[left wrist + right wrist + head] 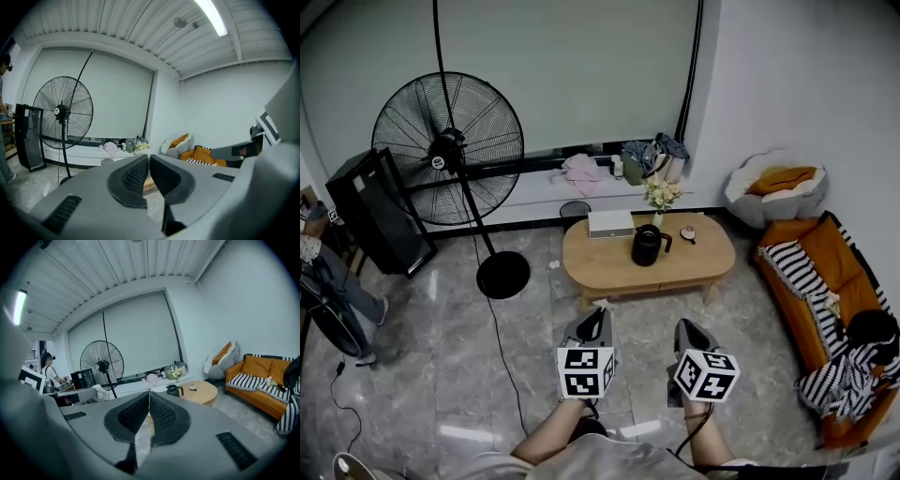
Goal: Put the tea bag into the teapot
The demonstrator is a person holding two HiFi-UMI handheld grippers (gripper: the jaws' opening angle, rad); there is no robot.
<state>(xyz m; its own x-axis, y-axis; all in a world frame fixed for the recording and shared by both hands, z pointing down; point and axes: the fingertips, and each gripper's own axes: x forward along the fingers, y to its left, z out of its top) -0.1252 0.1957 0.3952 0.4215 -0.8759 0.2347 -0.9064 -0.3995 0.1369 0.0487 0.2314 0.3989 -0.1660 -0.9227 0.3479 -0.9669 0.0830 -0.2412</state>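
Observation:
A black teapot (647, 246) stands in the middle of a low oval wooden table (712, 261). Right of it lies a small pale item (688, 233) too small to identify; I cannot make out a tea bag for certain. Both grippers hover over the floor in front of the table, well short of it. My left gripper (599, 311) is shut with nothing between its pads (136, 174). My right gripper (683, 326) is shut and empty too. In the right gripper view the teapot (174, 390) and the table (204, 393) lie ahead beyond the pads (161, 412).
A white box (610, 223) and a vase of flowers (662, 196) stand at the table's back edge. A big floor fan (448, 150) with a round base (502, 275) stands at the left, its cable trailing over the floor. An orange sofa (825, 309) lines the right wall. A person (328, 272) stands at far left.

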